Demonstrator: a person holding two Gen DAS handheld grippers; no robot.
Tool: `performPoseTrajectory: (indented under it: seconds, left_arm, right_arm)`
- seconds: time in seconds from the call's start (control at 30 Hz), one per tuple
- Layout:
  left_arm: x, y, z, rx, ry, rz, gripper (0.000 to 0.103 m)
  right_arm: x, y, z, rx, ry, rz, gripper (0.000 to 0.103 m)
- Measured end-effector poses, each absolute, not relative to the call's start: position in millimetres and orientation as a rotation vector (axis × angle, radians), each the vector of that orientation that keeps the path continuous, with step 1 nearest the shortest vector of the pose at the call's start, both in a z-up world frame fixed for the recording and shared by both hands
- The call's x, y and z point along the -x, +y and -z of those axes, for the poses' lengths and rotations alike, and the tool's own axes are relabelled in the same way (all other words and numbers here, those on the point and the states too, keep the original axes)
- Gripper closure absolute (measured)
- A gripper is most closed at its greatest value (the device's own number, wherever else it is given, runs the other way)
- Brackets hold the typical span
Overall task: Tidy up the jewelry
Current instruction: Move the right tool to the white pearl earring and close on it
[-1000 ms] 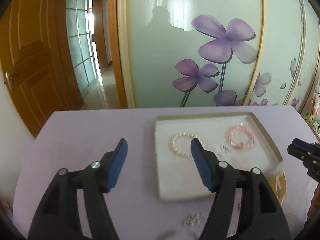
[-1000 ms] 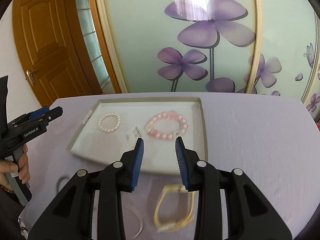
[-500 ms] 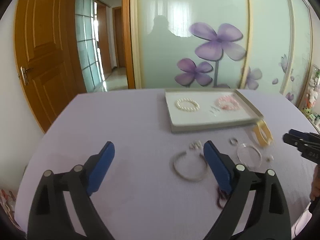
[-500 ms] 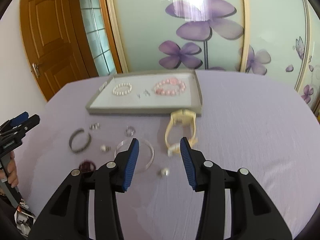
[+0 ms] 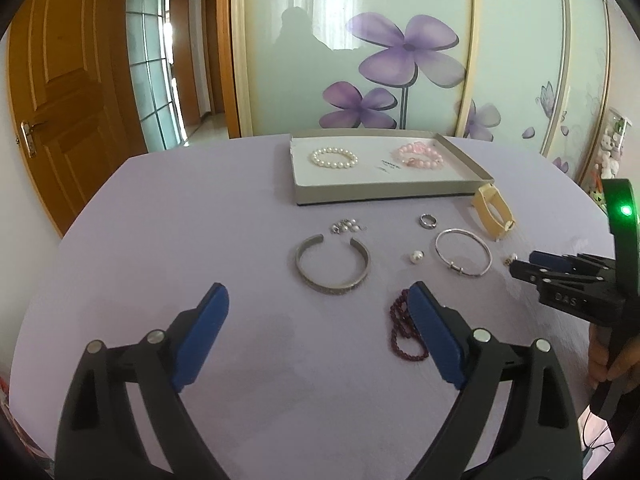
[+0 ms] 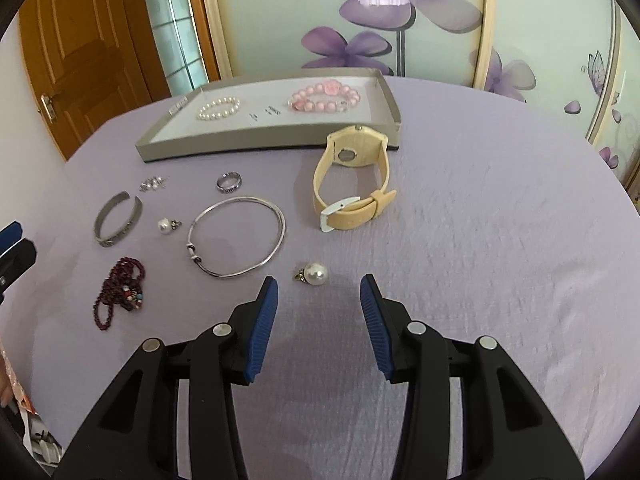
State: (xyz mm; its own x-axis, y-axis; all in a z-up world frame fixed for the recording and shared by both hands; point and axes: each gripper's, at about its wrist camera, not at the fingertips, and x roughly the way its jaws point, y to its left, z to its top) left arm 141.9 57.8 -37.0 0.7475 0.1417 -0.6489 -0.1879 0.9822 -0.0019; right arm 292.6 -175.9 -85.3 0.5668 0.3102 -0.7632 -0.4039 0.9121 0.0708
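The left gripper (image 5: pixel 316 316) and right gripper (image 6: pixel 318 300) both hover with jaws apart, holding nothing. A pearl earring (image 6: pixel 314 274) lies just ahead of the right one. Near the surface's middle lie a silver bangle (image 6: pixel 236 236), cuff bracelet (image 5: pixel 332 264), garnet beads (image 6: pixel 118 290) and cream watch (image 6: pixel 352 180). The tray (image 6: pixel 264 142) at the far edge holds pearl bracelet (image 6: pixel 219 108) and pink bracelet (image 6: pixel 324 96).

I've pulled both grippers back from the tray (image 6: pixel 256 142) — a second ago it filled each view just past the fingertips, now it sits far off toward 12 o'clock. The left gripper (image 5: pixel 316 316) gapes wider than before, with the dark red bead string (image 5: pixel 402 334) now at its right finger. The right gripper (image 6: pixel 318 304) has spread too — the pearl pendant (image 6: pixel 314 274), newly in view, lies just ahead at 12 o'clock.
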Motion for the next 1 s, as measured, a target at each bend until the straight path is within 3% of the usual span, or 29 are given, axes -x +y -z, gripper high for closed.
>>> performPoseTrajectory:
  seconds: [0.43,0.57,1.0]
  left_arm:
    - [-144.0,53.5,42.9,0.064,0.718,-0.166,0.012]
    - [-142.8,48.2,44.6,0.059,0.722,-0.152,0.012]
    - [-161.7,15.6,57.2,0.031,0.765,-0.084,0.012]
  right_arm:
    - [-296.8,-165.5,89.2,0.161,0.867,-0.396,0.071]
    - [-296.5,-162.3,88.2,0.171,0.864,-0.409,0.083]
    - [-291.9,-173.0,86.3,0.141,0.878,-0.403,0.087]
